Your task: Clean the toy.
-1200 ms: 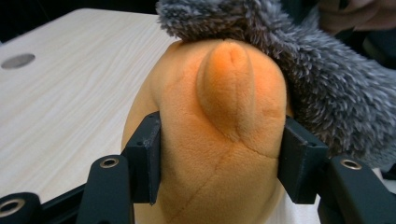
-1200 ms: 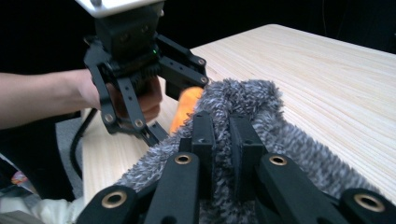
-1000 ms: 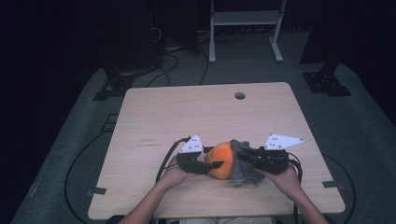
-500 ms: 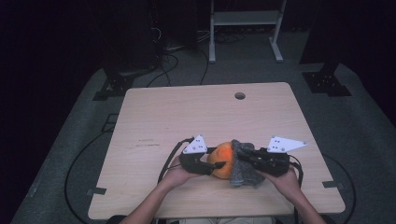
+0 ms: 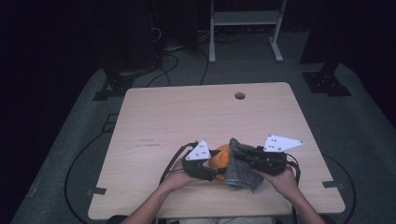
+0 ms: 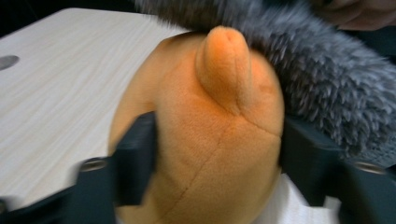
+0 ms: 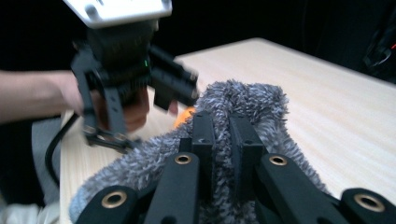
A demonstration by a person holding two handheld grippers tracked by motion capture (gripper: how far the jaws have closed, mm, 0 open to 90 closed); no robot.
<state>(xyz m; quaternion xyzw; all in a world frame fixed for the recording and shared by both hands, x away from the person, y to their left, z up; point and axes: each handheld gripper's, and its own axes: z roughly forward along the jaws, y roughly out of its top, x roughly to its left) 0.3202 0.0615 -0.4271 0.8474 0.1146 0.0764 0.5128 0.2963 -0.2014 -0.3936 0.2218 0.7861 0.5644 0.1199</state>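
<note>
Near the front edge of the counter (image 5: 154, 121), between the person's two hands, an orange plush toy (image 5: 221, 157) sits half inside a grey fuzzy sock (image 5: 239, 169). The left gripper (image 5: 208, 169) comes at the toy from the left; in the left gripper view its jaws stand on either side of the plush (image 6: 210, 154), the left one looking pulled off the fabric and the right one about level with the toy's flank, and they have just been opening with the toy between them, so I read this as a slackened hold rather than a firm pinch. The right gripper (image 7: 220, 140) has its jaws pressed together on a fold of the sock (image 7: 243, 105), the pile bunching up around both jaws. Both things look light and thoroughly soft: the plush will squash and spring back, so a squeeze across its widest part is likely to hold better than one on the small nub (image 6: 224, 65) at its top, which would probably bend away. The sock is limp and stretchy, with fuzz that should give decent friction; its rim seems the place to pinch, since a grip farther down may catch the toy through the cloth. Neither piece is fragile, but the sock could drag the toy along with it if the toy is not braced.
</note>
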